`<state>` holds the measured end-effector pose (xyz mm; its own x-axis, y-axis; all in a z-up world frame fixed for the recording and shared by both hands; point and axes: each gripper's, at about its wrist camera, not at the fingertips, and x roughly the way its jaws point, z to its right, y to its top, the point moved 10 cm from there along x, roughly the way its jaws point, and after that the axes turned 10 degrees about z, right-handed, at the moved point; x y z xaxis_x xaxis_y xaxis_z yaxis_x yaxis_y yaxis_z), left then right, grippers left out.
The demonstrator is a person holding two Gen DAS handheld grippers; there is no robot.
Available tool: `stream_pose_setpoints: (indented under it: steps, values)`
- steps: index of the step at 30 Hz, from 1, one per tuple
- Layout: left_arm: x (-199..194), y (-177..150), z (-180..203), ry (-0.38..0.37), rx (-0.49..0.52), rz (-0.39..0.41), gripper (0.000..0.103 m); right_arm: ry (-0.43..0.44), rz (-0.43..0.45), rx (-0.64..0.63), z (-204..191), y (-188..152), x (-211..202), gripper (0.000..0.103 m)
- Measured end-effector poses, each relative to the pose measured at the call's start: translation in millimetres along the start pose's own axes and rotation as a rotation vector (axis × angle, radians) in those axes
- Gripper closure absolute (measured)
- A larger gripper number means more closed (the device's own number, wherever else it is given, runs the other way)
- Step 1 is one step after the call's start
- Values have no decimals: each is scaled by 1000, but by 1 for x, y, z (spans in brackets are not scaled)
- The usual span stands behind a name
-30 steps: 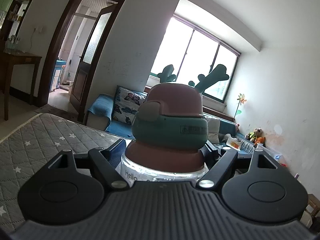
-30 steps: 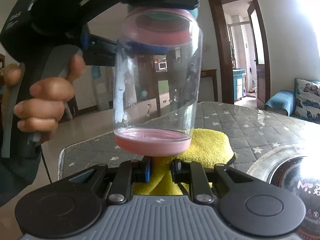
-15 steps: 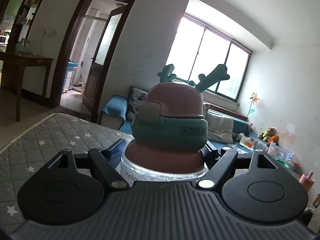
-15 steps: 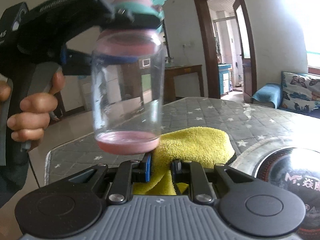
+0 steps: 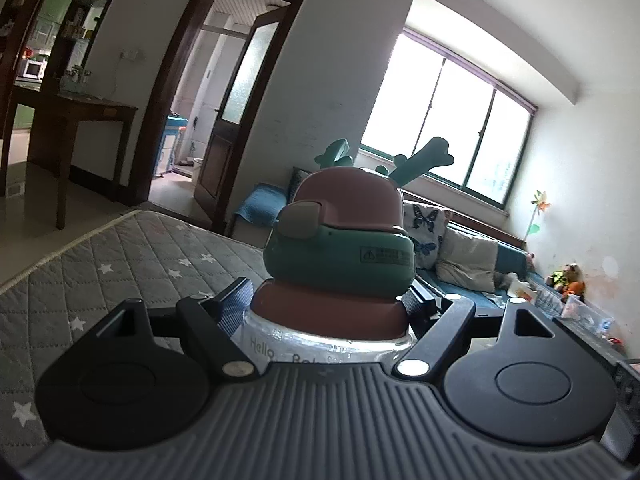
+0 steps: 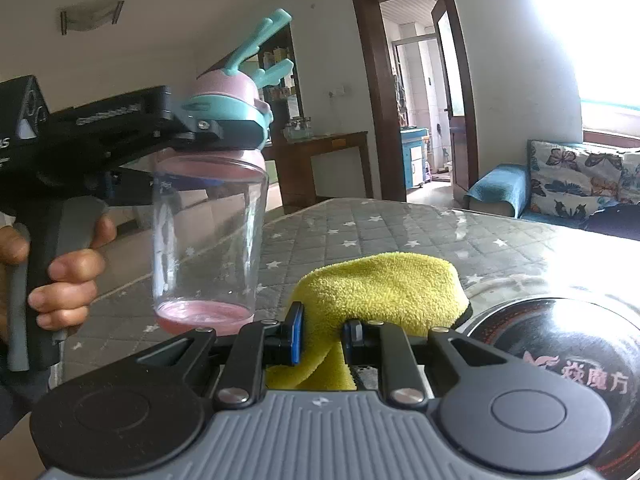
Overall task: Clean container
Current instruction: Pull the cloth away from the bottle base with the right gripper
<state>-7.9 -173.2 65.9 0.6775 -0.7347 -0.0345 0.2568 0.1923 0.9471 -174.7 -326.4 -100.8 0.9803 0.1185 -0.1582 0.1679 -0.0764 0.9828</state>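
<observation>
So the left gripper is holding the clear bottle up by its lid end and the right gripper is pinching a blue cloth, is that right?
Not quite: the cloth is yellow, not blue, as the right wrist view shows. The rest holds: the left gripper holds the clear bottle up by its lid end, and the right gripper is pinching the cloth.

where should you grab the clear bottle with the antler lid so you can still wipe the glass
By the collar just under the lid, coming from the side, as the left gripper does now. The bottle hangs upright there, the teal lid overhangs the fingers, and the whole clear body stays bare for the yellow cloth in the right gripper.
</observation>
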Motion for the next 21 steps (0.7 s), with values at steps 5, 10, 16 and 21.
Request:
stream_pose_setpoints:
  steps: [5, 10, 16, 21]
  values:
    - [28, -4, -13, 40, 0, 7, 24, -22, 4, -8, 3, 3, -2, 85]
    - [48, -8, -22, 81, 10, 35, 24, -57, 27, -33, 11, 15, -5, 85]
    - [60, -20, -27, 107, 10, 24, 24, -80, 9, -13, 20, 15, -2, 85]
    - [61, -31, -27, 121, 21, 3, 24, -94, -19, 25, 28, 7, 2, 85]
